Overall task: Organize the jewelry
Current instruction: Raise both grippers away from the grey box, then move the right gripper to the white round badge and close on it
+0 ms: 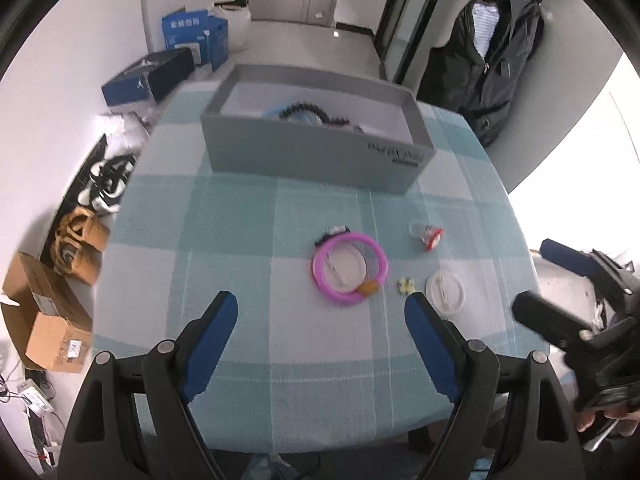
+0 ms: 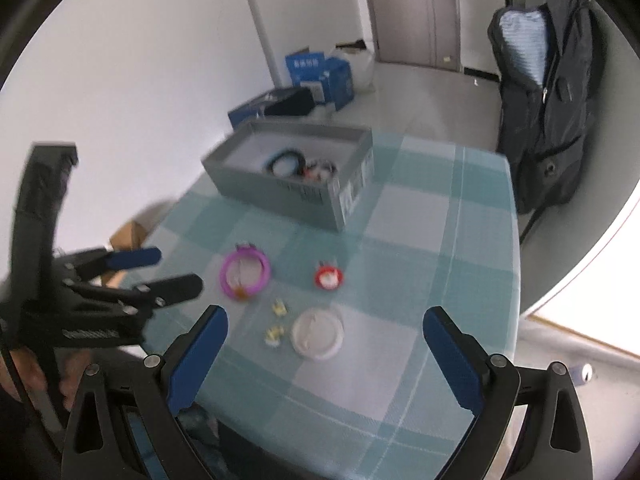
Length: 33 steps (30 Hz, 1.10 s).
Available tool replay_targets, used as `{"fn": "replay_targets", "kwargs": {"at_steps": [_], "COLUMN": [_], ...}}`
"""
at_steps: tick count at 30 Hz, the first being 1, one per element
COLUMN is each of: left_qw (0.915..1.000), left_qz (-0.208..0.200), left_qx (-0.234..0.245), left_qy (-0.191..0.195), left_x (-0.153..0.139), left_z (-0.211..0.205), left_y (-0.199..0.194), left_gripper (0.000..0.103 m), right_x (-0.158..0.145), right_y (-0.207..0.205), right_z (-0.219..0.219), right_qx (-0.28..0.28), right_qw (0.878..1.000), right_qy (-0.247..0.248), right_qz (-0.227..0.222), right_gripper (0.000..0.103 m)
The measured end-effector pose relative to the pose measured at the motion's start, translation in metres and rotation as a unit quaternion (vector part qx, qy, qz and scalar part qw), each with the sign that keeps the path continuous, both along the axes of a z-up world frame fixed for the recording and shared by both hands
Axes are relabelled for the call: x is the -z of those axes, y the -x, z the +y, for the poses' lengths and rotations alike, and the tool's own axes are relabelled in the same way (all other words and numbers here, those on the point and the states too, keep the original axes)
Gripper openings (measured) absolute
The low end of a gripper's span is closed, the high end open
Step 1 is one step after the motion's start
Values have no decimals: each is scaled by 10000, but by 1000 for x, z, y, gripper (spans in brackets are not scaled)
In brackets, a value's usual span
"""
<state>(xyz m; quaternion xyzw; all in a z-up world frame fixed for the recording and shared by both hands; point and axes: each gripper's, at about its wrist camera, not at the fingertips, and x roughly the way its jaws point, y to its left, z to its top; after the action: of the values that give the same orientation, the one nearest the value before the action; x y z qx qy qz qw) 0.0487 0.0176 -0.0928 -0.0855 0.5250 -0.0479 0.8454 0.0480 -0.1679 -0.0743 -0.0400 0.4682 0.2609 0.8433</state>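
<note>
A tabletop [image 1: 248, 240] under a teal-and-white checked cloth fills both views. At its far side stands an open grey box [image 1: 316, 148] with dark beaded jewelry [image 1: 316, 112] lying inside; dark lettering on its near wall is too blurred to read, and the barcode labels on its end in the right wrist view cannot be read either. Nearer on the cloth lie a pink bracelet [image 1: 350, 272], a small red-and-white piece [image 1: 432, 238], a round white lid [image 1: 445, 293] and two small yellow pieces [image 1: 406, 286], all apart from the box.

The room has white walls, a pale floor and a closed door at the back. On the floor to the left sit blue cartons [image 1: 196, 38] printed with white characters too small to make out, a dark shoebox [image 1: 148, 78], shoes [image 1: 106, 182] and brown cardboard boxes [image 1: 44, 316]. A black backpack [image 1: 496, 60] hangs at the right.

The left gripper [image 1: 320, 314] is released, nothing between its blue pads. The right gripper [image 2: 324, 330] is spread wide and also empty, above the white lid.
</note>
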Motion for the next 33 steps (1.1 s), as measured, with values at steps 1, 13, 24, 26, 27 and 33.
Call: {"fn": "replay_targets", "kwargs": {"at_steps": [1,13,24,26,27,33], "left_qw": [10000,9993,9991,9991,9991,9989], "left_qz": [73,381,398,390,387,444], "left_qx": [9,-46,112,129,132,69], "left_qy": [41,15,97,84,92,122], "left_x": [4,20,19,18,17,18], "left_z": [1,14,11,12,12,14], "left_y": [1,1,-1,-2,-2,-6], "left_gripper": [83,83,83,83,83,83], "right_x": [6,41,48,51,53,57], "right_y": [0,6,5,3,2,1], "right_z": [0,15,31,31,31,35], "right_qx": [-37,-523,-679,-692,-685,-703], "right_qw": [9999,9960,9914,9911,9908,9900], "right_qy": [63,664,1117,1142,1171,1220], "right_qz": [94,275,-64,3,25,-19], "right_gripper": [99,97,87,83,82,78]}}
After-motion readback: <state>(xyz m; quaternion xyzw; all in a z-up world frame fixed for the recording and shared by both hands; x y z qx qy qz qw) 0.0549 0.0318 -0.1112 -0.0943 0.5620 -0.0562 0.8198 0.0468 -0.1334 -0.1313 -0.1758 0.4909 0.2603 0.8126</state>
